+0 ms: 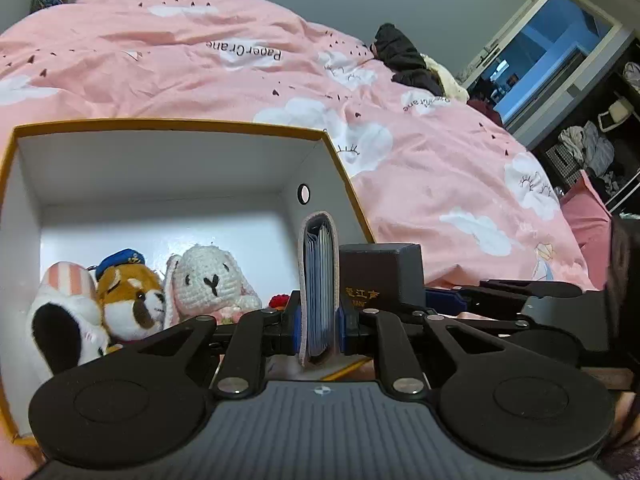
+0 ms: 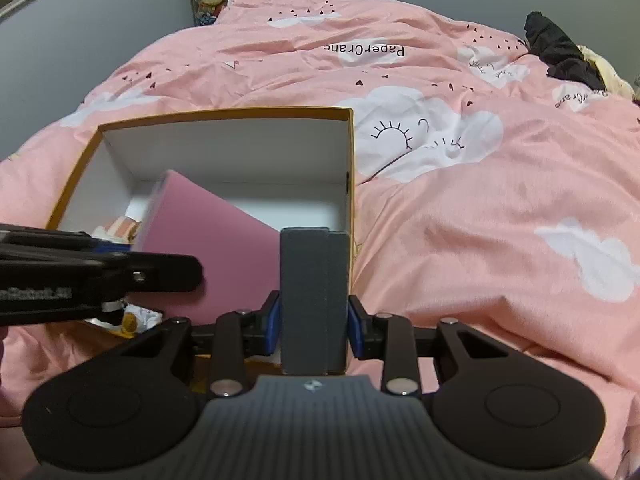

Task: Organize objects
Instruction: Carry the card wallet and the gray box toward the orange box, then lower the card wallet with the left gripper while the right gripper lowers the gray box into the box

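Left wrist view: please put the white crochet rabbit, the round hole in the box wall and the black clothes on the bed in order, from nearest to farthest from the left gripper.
1. White crochet rabbit: inside the box, left of the left gripper.
2. Round hole: in the box's right wall, higher up.
3. Black clothes: far back on the bed, upper right.

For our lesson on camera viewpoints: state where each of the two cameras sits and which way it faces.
Left wrist: sits on the left tool, looking along its fingers, gripping a pink card holder, into the yellow-rimmed box with plush toys; dark hair at right edge.
Right wrist: sits on the right tool, which grips a grey box, facing the yellow-rimmed box and bed.
Shared: box, pink duvet, both held things.
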`<state>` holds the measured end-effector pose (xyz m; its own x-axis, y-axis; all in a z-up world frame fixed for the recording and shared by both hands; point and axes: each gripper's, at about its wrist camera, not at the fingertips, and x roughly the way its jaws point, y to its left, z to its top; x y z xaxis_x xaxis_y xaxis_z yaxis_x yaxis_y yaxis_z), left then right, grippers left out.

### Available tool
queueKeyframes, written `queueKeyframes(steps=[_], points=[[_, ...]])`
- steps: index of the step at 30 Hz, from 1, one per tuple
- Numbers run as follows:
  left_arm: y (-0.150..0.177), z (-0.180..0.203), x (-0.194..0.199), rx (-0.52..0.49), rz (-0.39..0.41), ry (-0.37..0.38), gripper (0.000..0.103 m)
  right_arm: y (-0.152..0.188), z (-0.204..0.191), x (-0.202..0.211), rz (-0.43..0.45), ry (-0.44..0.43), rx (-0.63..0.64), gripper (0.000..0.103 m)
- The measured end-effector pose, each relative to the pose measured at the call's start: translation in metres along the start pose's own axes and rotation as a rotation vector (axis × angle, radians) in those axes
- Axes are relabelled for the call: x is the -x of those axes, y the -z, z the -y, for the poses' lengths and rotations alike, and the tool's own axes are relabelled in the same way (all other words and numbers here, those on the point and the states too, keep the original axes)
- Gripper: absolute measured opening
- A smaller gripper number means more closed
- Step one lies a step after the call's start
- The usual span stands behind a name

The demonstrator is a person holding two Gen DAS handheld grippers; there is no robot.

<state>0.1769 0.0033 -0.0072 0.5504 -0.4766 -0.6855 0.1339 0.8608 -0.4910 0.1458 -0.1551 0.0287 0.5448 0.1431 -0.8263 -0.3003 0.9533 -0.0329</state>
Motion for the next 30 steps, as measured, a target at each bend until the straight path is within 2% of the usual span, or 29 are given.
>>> queueKeyframes(steps=[4, 6, 17, 20, 28, 30], points=[[-0.004, -0.003, -0.010, 0.001, -0.017, 0.007, 0.018, -0.007, -0.001, -0.003, -0.025, -0.001, 0.023, 0.036], [-0.004, -0.004, -0.014, -0.003, -0.028, 0.014, 0.018, -0.009, 0.000, -0.003, -0.035, -0.020, 0.021, 0.040], [-0.003, -0.003, -0.028, -0.019, -0.085, -0.006, 0.018, -0.017, 0.005, -0.006, -0.043, -0.046, 0.000, 0.040], [-0.002, -0.003, -0.031, -0.024, -0.098, -0.012, 0.018, -0.017, 0.008, -0.006, -0.037, -0.058, -0.018, 0.036], [-0.006, 0.005, -0.033, -0.072, -0.116, -0.060, 0.018, -0.020, 0.010, -0.001, -0.007, -0.069, -0.035, 0.036], [-0.005, 0.008, -0.032, -0.087, -0.117, -0.071, 0.018, -0.021, 0.008, -0.001, 0.001, -0.070, -0.028, 0.026]])
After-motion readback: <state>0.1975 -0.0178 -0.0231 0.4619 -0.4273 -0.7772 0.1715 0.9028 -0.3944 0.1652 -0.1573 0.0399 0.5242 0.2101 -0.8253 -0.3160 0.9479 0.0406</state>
